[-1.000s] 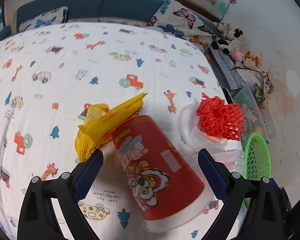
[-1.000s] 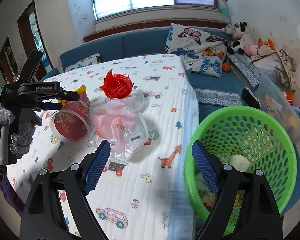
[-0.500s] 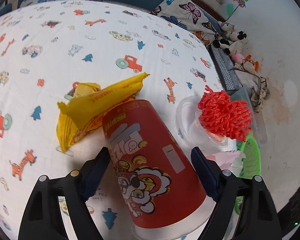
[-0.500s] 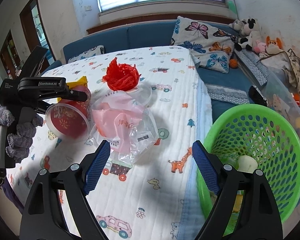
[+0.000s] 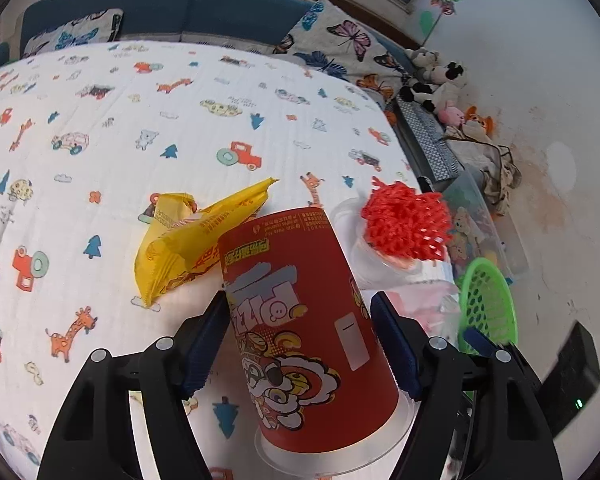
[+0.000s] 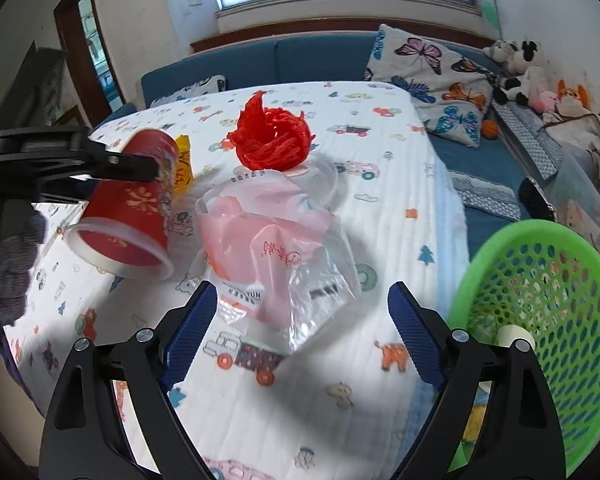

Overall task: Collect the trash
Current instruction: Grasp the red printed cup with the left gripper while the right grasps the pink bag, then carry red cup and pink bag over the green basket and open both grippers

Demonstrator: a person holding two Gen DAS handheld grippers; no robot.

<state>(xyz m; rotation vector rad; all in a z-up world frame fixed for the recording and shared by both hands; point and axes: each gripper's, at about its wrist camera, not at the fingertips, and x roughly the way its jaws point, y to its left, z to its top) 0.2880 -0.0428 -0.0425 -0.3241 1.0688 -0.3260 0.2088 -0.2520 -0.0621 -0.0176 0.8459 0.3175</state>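
Red cup (image 5: 300, 320), yellow wrapper (image 5: 188, 248), green basket (image 6: 540, 320), white cartoon-printed blanket (image 5: 140, 120).

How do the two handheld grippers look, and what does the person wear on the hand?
Both the left gripper and the right gripper have black plastic arms with silver screws and ribbed blue pads on the jaws. A grey knitted glove covers the person's hand.

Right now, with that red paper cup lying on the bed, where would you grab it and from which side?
Across its round wall at mid-length, coming from the wide mouth end. The red paper cup lies on its side, mouth toward the left gripper, so the curved sides face each pad. The closing jaws already straddle it there. Pinch gently: thin paper walls probably crush.
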